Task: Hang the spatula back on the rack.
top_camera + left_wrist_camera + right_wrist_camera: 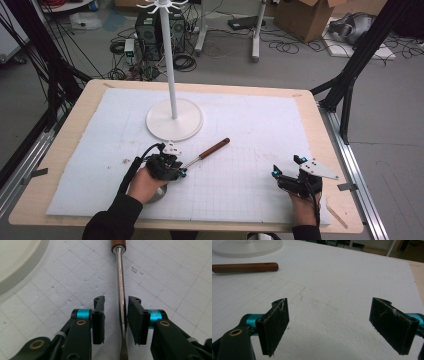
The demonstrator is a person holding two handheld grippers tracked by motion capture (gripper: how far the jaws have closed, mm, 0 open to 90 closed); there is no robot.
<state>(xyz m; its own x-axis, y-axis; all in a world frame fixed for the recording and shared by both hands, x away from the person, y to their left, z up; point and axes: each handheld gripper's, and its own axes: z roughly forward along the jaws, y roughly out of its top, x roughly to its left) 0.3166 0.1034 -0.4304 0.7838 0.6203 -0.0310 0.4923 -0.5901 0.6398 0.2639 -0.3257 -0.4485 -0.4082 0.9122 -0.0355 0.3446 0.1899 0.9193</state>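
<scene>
— What's on the tabletop [65, 150]?
— A white mat [250, 150], a stand [174, 119], then a screwdriver [212, 149] beside it.
— The left gripper [115, 315]?
— Jaws straddle its shaft, perhaps just touching.
— The right gripper [329, 325]?
— Spread wide, holding nothing.

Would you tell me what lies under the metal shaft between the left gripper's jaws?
Under the metal shaft lies the white gridded foam mat; the strip directly beneath it is covered.

Soft, even light from overhead; shadows are faint. The white mat [240, 150] looks bright, nearly washed out. A glare streak runs along the metal shaft [121, 287]. The near jaws blur slightly.
</scene>
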